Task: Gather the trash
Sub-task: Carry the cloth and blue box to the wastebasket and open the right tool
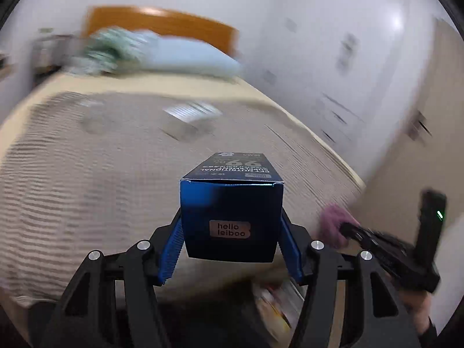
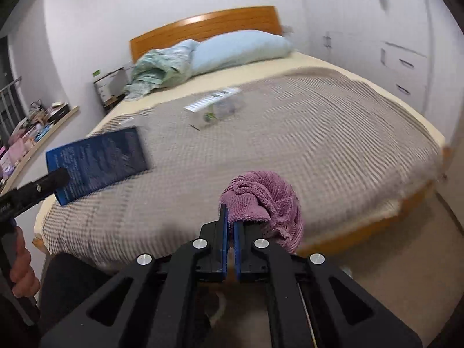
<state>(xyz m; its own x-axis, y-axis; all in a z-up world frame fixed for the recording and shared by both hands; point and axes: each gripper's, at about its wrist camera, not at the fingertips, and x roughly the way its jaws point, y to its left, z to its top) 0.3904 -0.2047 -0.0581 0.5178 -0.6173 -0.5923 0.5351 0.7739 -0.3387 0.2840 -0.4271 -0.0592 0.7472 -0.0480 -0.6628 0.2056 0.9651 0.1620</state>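
Note:
My left gripper [image 1: 232,232] is shut on a dark blue carton [image 1: 232,217] marked "hello leiboo", held in the air over the foot of the bed. The carton also shows in the right wrist view [image 2: 98,162], at the left, with the left gripper [image 2: 58,178] on it. My right gripper [image 2: 230,223] is shut on a purple cloth [image 2: 266,203], which hangs to the right of the fingers. The cloth shows in the left wrist view [image 1: 333,226] at the lower right. A clear plastic package with a white barcode label [image 2: 216,105] lies on the bed's middle; it is blurred in the left wrist view [image 1: 188,119].
The bed has a grey-brown ribbed blanket [image 2: 290,145], a light blue pillow [image 2: 240,49], a green crumpled cloth [image 2: 156,69] and an orange wooden headboard [image 2: 203,26]. A shelf with clutter [image 2: 34,133] runs along the left wall. White drawers [image 2: 406,66] stand at right.

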